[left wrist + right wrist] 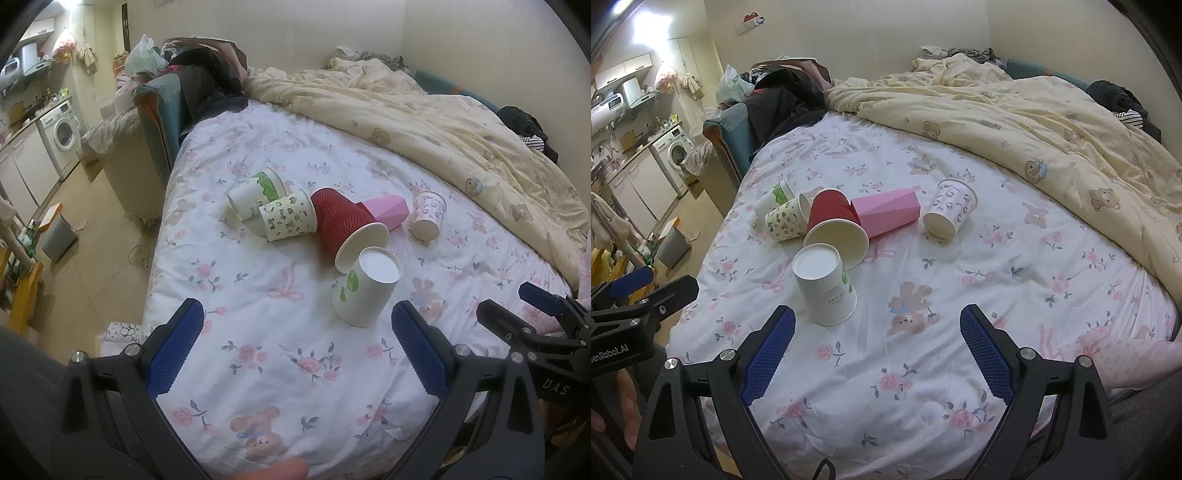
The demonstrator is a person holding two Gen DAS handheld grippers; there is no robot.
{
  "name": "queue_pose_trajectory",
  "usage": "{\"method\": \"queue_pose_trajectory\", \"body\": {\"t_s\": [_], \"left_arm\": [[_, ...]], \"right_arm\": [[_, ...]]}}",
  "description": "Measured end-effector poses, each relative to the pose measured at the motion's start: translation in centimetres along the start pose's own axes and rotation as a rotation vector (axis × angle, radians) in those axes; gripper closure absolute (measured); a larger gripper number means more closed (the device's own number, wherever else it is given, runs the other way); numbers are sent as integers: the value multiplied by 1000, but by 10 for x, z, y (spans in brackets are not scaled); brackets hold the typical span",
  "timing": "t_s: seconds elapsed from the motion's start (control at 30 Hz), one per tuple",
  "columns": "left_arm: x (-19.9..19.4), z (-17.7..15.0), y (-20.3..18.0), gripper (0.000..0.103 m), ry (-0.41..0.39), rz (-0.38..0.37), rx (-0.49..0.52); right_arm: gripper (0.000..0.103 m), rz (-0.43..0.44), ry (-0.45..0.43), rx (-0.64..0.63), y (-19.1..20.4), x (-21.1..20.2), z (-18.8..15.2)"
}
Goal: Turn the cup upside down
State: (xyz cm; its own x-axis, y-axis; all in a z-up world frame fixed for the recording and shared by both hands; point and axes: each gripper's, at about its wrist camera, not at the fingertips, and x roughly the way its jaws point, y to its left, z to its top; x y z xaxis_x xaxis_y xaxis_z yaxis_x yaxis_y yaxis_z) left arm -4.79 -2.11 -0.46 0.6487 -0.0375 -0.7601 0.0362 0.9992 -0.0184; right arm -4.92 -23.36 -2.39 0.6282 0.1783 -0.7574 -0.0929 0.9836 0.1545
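Note:
Several paper cups lie on the floral bedsheet (280, 369). A white cup with green print (364, 291) (827, 288) stands upside down, base up, nearest me. Behind it a red ribbed cup (347, 225) (834, 225) lies on its side with its mouth toward me. A pink faceted cup (388, 212) (886, 212), a cream patterned cup (288, 218) (785, 219), a white-and-green cup (255, 194) (781, 194) and a pale pink printed cup (428, 216) (951, 208) also lie on their sides. My left gripper (295, 354) and right gripper (877, 354) are open and empty, short of the cups.
A cream quilt (443, 122) is bunched over the bed's far right side. Dark clothes and bags (207, 74) are piled at the far left corner. The bed's left edge drops to a floor with a grey bin (59, 236) and a washing machine (62, 129).

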Motion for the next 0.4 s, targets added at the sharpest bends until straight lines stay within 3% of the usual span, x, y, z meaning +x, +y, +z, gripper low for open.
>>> {"method": "queue_pose_trajectory", "body": {"t_s": [0.4], "left_arm": [[1, -4, -2, 2, 7, 4, -4]], "right_arm": [[10, 2, 4, 2, 0, 0, 0]]}}
